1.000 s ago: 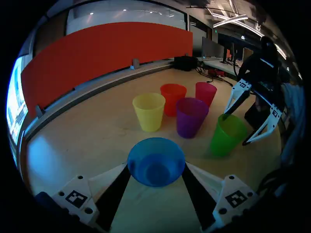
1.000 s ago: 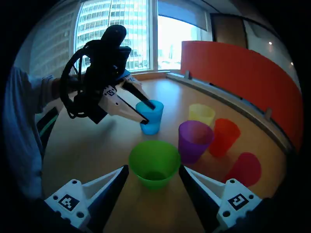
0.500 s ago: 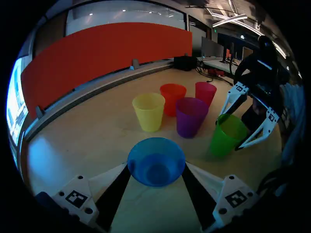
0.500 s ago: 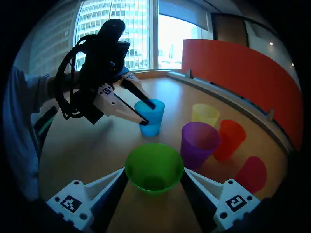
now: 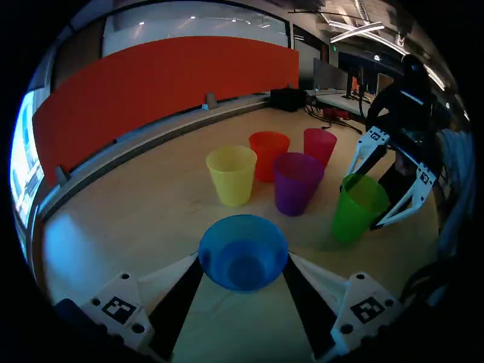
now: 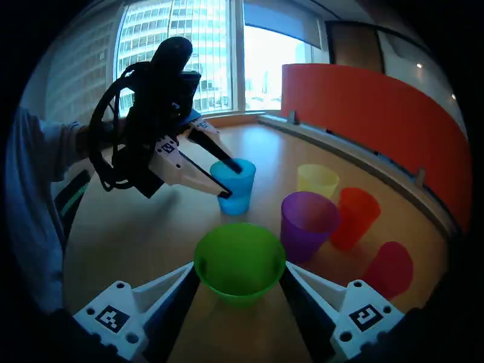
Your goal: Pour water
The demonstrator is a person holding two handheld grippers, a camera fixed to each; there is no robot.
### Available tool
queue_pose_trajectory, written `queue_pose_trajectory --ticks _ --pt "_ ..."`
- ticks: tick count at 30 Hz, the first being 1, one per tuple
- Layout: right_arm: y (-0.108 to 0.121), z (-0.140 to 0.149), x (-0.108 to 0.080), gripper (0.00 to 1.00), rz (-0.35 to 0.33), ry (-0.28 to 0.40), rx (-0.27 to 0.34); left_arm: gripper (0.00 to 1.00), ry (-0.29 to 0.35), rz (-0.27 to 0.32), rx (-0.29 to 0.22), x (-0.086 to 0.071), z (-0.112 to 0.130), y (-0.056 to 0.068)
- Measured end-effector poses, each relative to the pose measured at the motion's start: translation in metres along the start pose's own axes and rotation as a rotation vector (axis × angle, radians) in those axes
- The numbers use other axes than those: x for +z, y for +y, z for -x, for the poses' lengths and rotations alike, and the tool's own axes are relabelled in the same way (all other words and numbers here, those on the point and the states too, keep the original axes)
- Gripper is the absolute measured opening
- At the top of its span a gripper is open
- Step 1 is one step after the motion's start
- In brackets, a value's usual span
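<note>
1. At the near edge of the left gripper view, the left gripper grasps a translucent blue plastic tumbler, with one finger pressed on each side wall. The tumbler is upright, mouth up, long axis vertical. I cannot tell whether its base rests on the pale wooden tabletop or sits just above it.
2. Same view, right of centre: the right gripper is clenched on a translucent green plastic tumbler. Its mouth is up. The axis looks slightly leaned, though lens curvature may account for that.
3. Four loose tumblers stand upright beyond the blue one: yellow tumbler, orange-red tumbler, purple tumbler and magenta tumbler. The purple one is near the green.
4. Right gripper view: the green tumbler sits gripped between the right gripper's own fingers, mouth up, axis vertical. Beyond it the left gripper holds the blue tumbler, with a person's grey sleeve behind.
5. Contents: both tumbler bottoms look darker. I cannot tell whether either holds water.
6. Risks (judgement):
   - The rims are well apart, so tipping either tumbler now would spill onto the tabletop.
   - Bringing the green tumbler across could knock the purple one over.
   - A hard squeeze could buckle the thin walls and eject a tumbler.
   - A fast tilt could overshoot the receiving rim.
</note>
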State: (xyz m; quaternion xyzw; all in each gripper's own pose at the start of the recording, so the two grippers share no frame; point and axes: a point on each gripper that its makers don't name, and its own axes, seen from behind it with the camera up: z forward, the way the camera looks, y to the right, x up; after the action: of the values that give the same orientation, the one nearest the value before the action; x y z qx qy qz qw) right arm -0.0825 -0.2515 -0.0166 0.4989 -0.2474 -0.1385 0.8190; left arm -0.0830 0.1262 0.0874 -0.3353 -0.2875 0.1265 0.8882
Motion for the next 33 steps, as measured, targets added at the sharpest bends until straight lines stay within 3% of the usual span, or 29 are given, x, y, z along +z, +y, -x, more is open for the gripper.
queue_pose_trajectory --ticks 15,27,33 --pt "0.002 -0.013 -0.024 0.90 0.025 0.038 -0.001 0.87 0.041 -0.001 -0.006 -0.016 -0.015 0.007" --pt "0.003 -0.033 -0.062 0.90 0.071 0.109 0.000 0.87 0.178 -0.004 -0.029 -0.055 -0.054 0.025" --pt "0.001 -0.045 -0.082 0.90 0.097 0.154 0.002 0.87 0.254 -0.023 -0.029 -0.076 -0.076 0.028"
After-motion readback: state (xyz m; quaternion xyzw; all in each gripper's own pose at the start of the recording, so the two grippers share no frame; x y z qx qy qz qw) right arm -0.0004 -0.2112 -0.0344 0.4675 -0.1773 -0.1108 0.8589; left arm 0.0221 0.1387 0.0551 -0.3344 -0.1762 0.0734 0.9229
